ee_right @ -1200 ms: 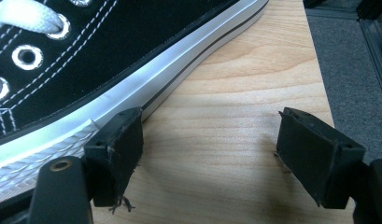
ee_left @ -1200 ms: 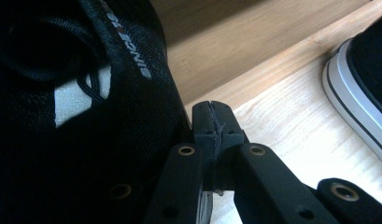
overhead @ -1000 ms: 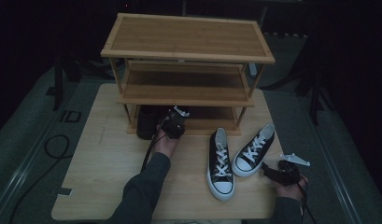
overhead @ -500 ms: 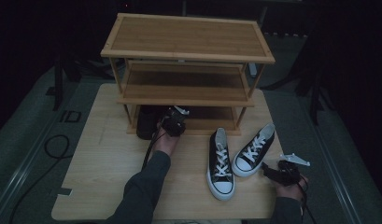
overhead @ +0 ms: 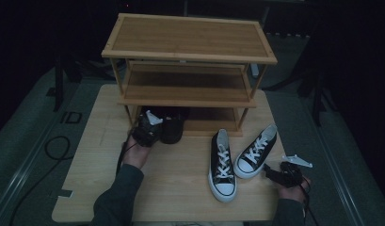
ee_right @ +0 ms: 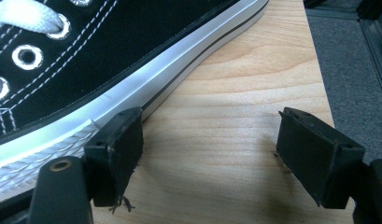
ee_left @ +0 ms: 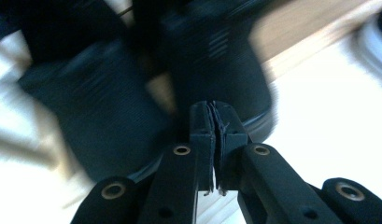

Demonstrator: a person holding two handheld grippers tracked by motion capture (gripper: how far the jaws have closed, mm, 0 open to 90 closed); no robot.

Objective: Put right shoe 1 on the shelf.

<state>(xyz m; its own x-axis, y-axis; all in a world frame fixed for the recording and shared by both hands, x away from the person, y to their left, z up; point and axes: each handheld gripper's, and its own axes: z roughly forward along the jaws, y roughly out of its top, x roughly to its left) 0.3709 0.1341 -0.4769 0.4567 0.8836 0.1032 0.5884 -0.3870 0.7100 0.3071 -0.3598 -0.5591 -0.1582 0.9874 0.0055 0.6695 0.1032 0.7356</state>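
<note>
**Black shoes at the rack's mouth, sneakers not yet touched**

The black shoes (overhead: 172, 123) sit just ahead of your left gripper (overhead: 148, 129), half under the shoe rack (overhead: 188, 52) on its lowest shelf; its jaws are pressed together on nothing. Swing that gripper carelessly and you could knock them askew or clip the rack's post. The upper shelves look bare. Your right gripper (ee_right: 205, 154) stands wide apart, one pad touching the near sneaker (overhead: 255, 150); a nudge could push it into the other sneaker (overhead: 222, 165).

Dark shoes (overhead: 172, 125) upright, toes under the shelf's (overhead: 190, 126) bottom tier
</note>
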